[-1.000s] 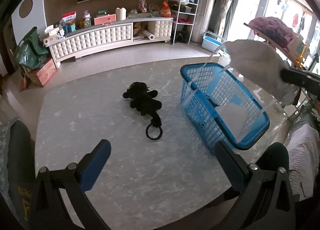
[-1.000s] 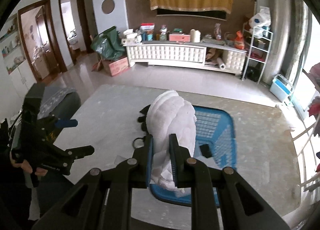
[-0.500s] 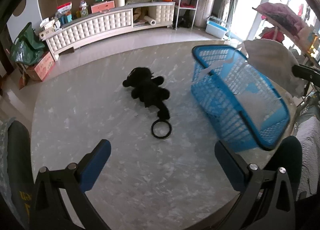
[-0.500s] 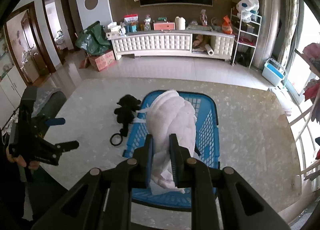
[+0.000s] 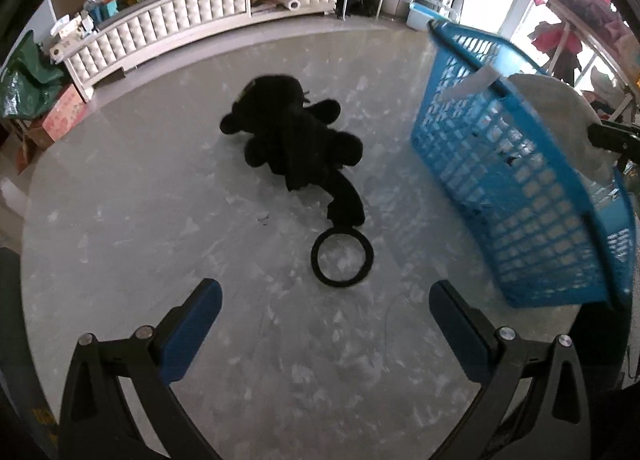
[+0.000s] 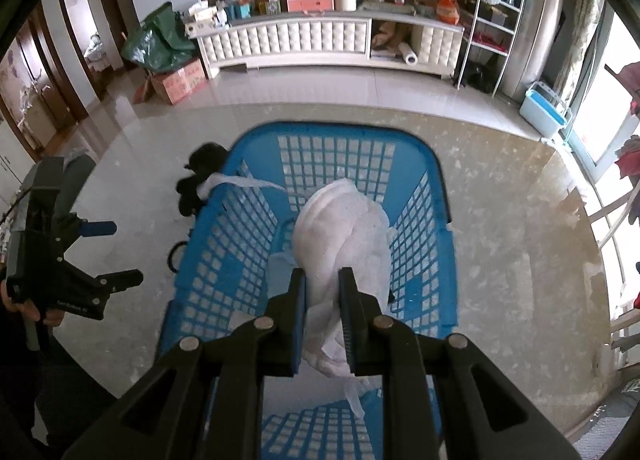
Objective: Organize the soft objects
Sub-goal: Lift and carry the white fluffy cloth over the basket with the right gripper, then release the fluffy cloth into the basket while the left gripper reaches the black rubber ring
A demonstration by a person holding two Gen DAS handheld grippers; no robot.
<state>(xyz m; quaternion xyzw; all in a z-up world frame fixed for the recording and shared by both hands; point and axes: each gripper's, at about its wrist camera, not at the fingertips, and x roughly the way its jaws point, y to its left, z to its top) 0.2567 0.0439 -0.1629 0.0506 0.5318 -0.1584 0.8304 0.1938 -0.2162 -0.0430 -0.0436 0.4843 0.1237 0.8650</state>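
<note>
Plush fills the middle of the left wrist view: a black stuffed toy [image 5: 292, 144] lies flat on the pale marble tabletop [image 5: 140, 220], its head toward the far cabinet and its long axis running back to a tail that ends in a black ring [image 5: 342, 258] nearest the camera. The left gripper [image 5: 324, 320] hangs above the near end with its jaws spread wide and nothing between them. To the right stands the blue basket [image 5: 520, 196], well apart from the toy. The toy looks light and limp; it would likely sag from the tail, so the thick body seems the surer place to pinch.

In the right wrist view, the right gripper [image 6: 322, 302] is closed narrowly on a white cloth bundle [image 6: 344, 232], which hangs over the inside of the basket [image 6: 436, 180], its long axis running away from the jaws toward the far wall. A thin white strip [image 6: 240, 182] drapes over the left rim. The bundle appears soft and light, so it should drop and settle without bouncing.
</note>
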